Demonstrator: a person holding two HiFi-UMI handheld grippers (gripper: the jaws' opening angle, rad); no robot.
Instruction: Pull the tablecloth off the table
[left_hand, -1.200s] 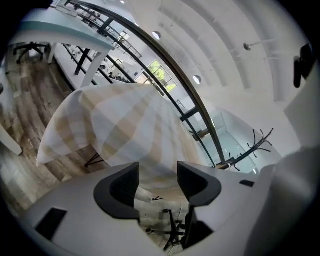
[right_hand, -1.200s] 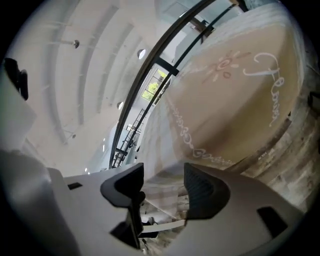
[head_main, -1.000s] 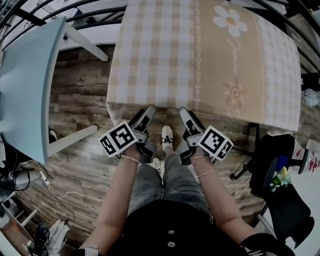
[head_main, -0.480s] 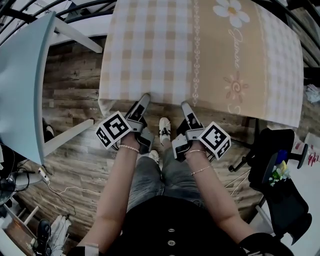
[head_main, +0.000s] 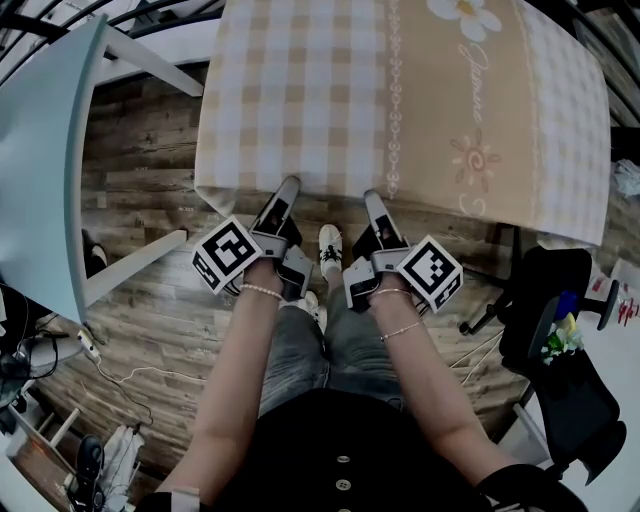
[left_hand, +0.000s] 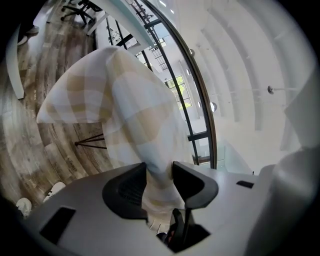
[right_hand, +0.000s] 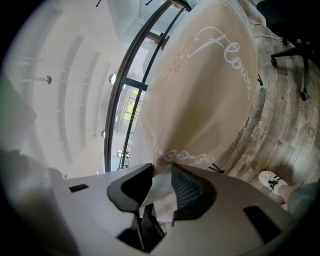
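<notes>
The beige checked tablecloth, with a flower print on its right half, covers the table in front of me. My left gripper is at the near hanging hem, left of centre. In the left gripper view its jaws are closing with a bunched fold of checked tablecloth pinched between the pads. My right gripper is at the same hem, a little to the right. Its jaws are closing too, with the tablecloth's hem caught between them.
A light blue table stands close on the left. A black office chair is at the right. The person's white shoes rest on the wooden floor under the hem. Cables lie at the lower left.
Both grippers have moved slightly forward and up to the near hem, and their tips now overlap the cloth's edge. The table sits a little higher in the head view.
</notes>
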